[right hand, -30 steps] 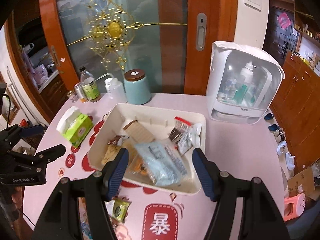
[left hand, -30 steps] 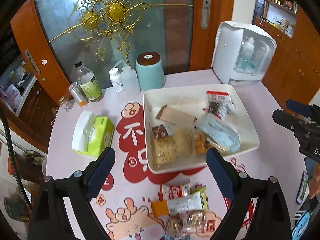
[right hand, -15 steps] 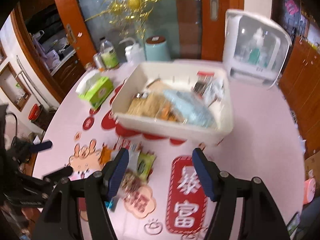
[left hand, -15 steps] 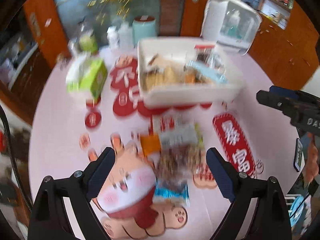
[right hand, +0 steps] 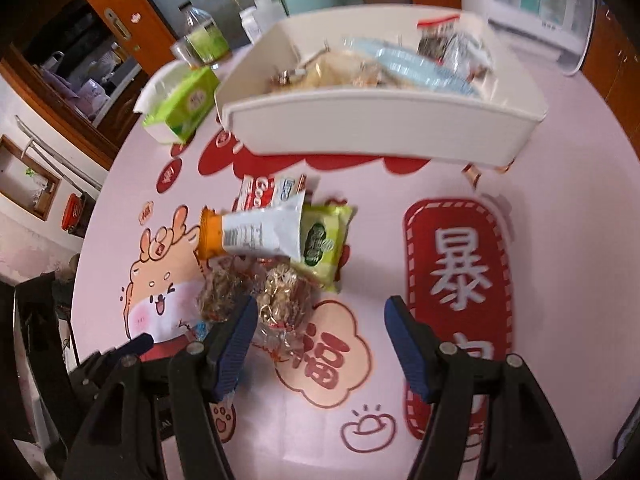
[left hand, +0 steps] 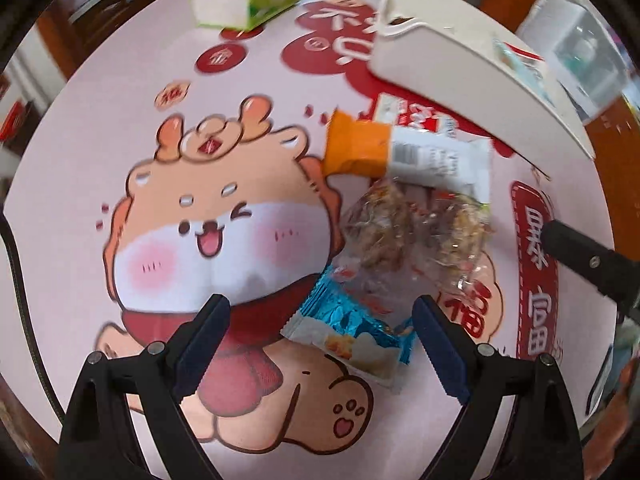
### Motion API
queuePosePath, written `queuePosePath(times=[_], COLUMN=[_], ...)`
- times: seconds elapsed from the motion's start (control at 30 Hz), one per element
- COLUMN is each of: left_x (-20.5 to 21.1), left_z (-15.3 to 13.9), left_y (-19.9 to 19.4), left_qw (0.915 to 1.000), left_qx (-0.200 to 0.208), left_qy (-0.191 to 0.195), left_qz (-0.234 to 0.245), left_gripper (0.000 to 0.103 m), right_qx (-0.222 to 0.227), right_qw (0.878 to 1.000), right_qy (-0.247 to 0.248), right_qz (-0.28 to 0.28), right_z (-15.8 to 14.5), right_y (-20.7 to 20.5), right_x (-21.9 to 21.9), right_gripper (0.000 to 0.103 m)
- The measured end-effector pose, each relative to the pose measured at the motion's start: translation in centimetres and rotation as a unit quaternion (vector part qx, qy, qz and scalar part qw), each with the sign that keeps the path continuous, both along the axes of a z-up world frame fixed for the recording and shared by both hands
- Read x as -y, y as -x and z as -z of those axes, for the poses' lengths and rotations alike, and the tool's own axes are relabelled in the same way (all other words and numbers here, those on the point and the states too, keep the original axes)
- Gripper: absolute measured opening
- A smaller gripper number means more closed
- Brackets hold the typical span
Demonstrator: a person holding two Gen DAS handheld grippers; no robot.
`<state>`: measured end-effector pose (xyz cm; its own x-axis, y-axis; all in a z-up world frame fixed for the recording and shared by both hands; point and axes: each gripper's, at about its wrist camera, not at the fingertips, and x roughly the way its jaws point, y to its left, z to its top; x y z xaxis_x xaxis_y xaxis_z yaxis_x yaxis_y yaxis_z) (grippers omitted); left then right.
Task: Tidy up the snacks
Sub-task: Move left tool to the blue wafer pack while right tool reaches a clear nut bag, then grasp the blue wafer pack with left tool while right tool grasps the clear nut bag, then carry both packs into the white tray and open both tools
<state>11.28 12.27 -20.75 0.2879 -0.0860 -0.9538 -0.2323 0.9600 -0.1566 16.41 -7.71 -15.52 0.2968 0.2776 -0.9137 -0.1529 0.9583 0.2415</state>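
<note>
Left wrist view: my left gripper (left hand: 320, 344) hangs open and empty over the blue foil snack packet (left hand: 354, 334), its long axis running diagonally toward my right finger (left hand: 440, 344).

table: round, pink printed cloth (right hand: 560, 184) under me | behind table: wooden sliding door (right hand: 120, 12) with frosted glass and gold ornament | left of table: white wall with recessed niche (right hand: 28, 176), dark shelving beyond the door | right of table: brown wooden cabinets (right hand: 616, 52) | light: even daylight
</note>
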Motion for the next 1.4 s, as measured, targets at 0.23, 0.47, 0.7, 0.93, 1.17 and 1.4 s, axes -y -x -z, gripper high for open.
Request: queuePosePath(times=[0.23,0.47,0.7,0.93,1.17,1.4], left_x=[0.1,-0.1,-1.3,-0.9,-0.4,0.4], left_z=[1.8,2.3,2.3,1.5,0.6,-1.2], left_y=[1.0,2.1,2.7,3.7,4.8,4.9], left_qw=[0.9992,0.9991,0.9985,0.999,0.9996,0.9992], left_qx=[-0.017,-0.024,-0.029,-0.026,-0.018,0.004], left_qy=[0.016,0.0,0.0,-0.03,-0.018,-0.021], left_qz=[-0.031,-0.036,-0.046,-0.018,0.007,0.033], left_gripper=[0.092,0.091,0.086,0.053,0.029,0.029], right_qx=[-0.037,-0.055,-0.06,-0.044,-0.043,-0.03], right_qw=[0.999,0.998,0.997,0.995,0.994,0.995], right_qy=[-0.006,0.0,0.011,0.035,0.028,0.001], right_qz=[-0.012,-0.031,-0.054,-0.084,-0.1,-0.1], right_z=[3.2,5.2,5.5,5.7,5.5,3.7], right_y=[-1.3,-1.7,-1.4,-0.7,0.9,2.8], right_x=[-2.3,-4.1,-4.6,-5.3,-4.0,-2.3], right_gripper=[0.067,0.053,0.049,0.047,0.043,0.043])
